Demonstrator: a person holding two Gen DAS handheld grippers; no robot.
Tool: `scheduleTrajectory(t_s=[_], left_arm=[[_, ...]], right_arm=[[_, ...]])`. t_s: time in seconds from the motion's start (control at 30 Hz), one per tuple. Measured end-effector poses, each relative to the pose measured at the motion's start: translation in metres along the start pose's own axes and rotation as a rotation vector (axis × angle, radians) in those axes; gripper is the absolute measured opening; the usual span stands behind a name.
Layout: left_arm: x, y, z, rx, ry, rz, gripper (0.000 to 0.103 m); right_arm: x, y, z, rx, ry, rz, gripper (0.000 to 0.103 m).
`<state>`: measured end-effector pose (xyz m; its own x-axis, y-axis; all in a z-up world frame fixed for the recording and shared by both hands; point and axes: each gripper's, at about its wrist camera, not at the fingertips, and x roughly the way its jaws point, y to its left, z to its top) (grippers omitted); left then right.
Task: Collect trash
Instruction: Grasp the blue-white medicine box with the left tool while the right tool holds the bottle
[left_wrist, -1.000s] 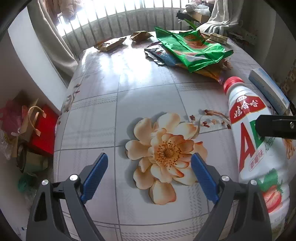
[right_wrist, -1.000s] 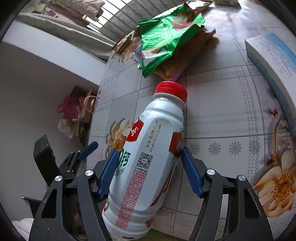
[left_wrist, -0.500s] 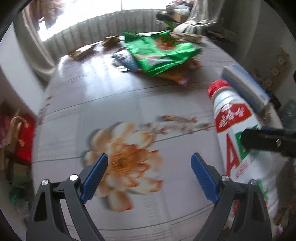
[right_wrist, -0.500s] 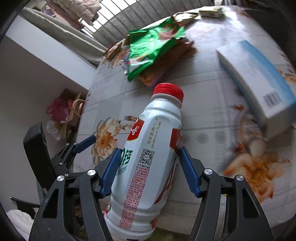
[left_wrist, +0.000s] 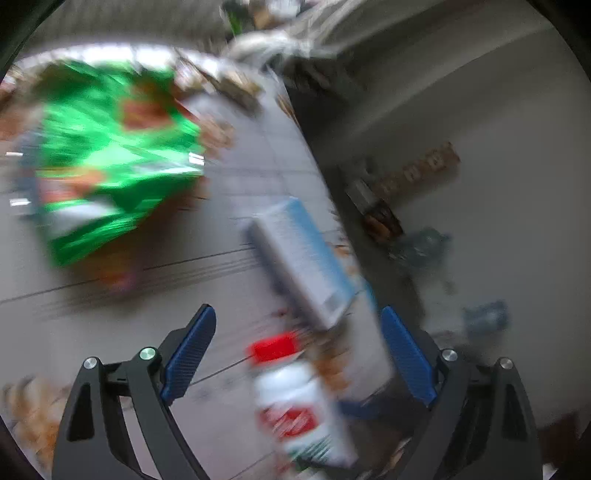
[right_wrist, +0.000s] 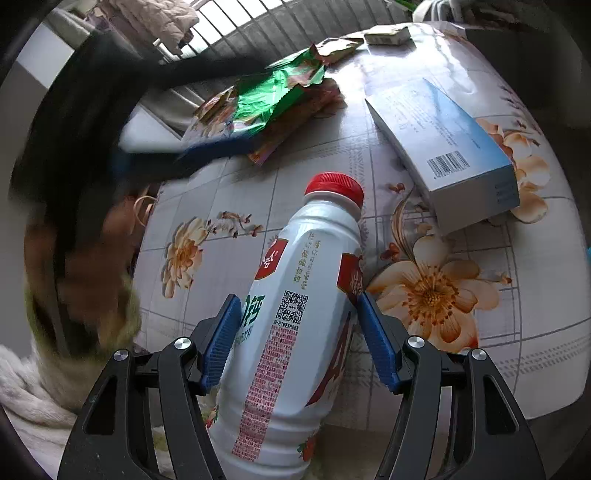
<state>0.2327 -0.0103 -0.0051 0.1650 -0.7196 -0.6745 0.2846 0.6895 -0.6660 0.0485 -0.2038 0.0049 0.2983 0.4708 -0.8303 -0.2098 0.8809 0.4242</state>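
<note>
A white drink bottle (right_wrist: 306, 295) with a red cap (right_wrist: 334, 188) hangs tilted above the flowered table (right_wrist: 258, 184), and my right gripper (right_wrist: 297, 301) is shut on its body. The left wrist view is heavily blurred. There my left gripper (left_wrist: 297, 312) stands open with nothing between its fingers, and the bottle (left_wrist: 295, 402) shows below them. A green foil wrapper (right_wrist: 277, 96) lies on other wrappers at the table's far side; it also shows as the green wrapper (left_wrist: 110, 155). A blue-and-white carton (right_wrist: 443, 144) lies to the right, seen as the carton (left_wrist: 303, 258) ahead of my left gripper.
Small cardboard scraps (right_wrist: 388, 35) and a brown wrapper (right_wrist: 336, 46) lie near the far edge. A blurred dark arm with a blue finger (right_wrist: 207, 151) crosses the right wrist view's upper left. Beyond the table's right edge, clutter (left_wrist: 421, 243) lies on the floor.
My left gripper has swung fast to the right, from the flower print toward the carton and the table's right edge. My right gripper has shifted a little with the bottle still in it.
</note>
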Motion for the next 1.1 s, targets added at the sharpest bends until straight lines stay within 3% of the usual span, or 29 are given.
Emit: scheduleTrajectory(t_s=[0.07, 0.2, 0.33, 0.47, 0.57, 0.73, 0.87, 0.97, 1.1], left_arm=[[0.025, -0.005, 0.019, -0.029, 0.072, 0.0, 0.086], [0.08, -0.008, 0.05, -0.129, 0.232, 0.07, 0.085], [0.115, -0.009, 0.076, -0.2, 0.279, 0.201, 0.085], [0.135, -0.016, 0.091, -0.2, 0.287, 0.263, 0.088], [0.15, -0.033, 0.101, -0.106, 0.289, 0.354, 0.089], [0.179, -0.069, 0.097, 0.203, 0.297, 0.53, 0.089], [0.188, -0.082, 0.091, 0.39, 0.285, 0.577, 0.088], [0.194, -0.085, 0.097, 0.551, 0.253, 0.718, 0.083], [0.178, -0.072, 0.1, 0.587, 0.256, 0.734, 0.079]], right_arm=[[-0.001, -0.001, -0.003, -0.004, -0.004, 0.006, 0.061], [-0.007, -0.006, -0.011, -0.007, -0.018, 0.01, 0.061], [-0.009, -0.008, -0.016, -0.009, -0.034, 0.015, 0.061], [-0.011, -0.013, -0.019, 0.001, -0.048, 0.03, 0.061], [-0.011, -0.015, -0.02, 0.004, -0.052, 0.04, 0.061], [-0.019, -0.023, -0.027, 0.001, -0.057, 0.041, 0.061], [-0.029, -0.036, -0.034, 0.024, -0.056, 0.045, 0.061], [-0.035, -0.047, -0.038, 0.05, -0.054, 0.052, 0.061], [-0.044, -0.06, -0.042, 0.089, -0.063, 0.044, 0.061]])
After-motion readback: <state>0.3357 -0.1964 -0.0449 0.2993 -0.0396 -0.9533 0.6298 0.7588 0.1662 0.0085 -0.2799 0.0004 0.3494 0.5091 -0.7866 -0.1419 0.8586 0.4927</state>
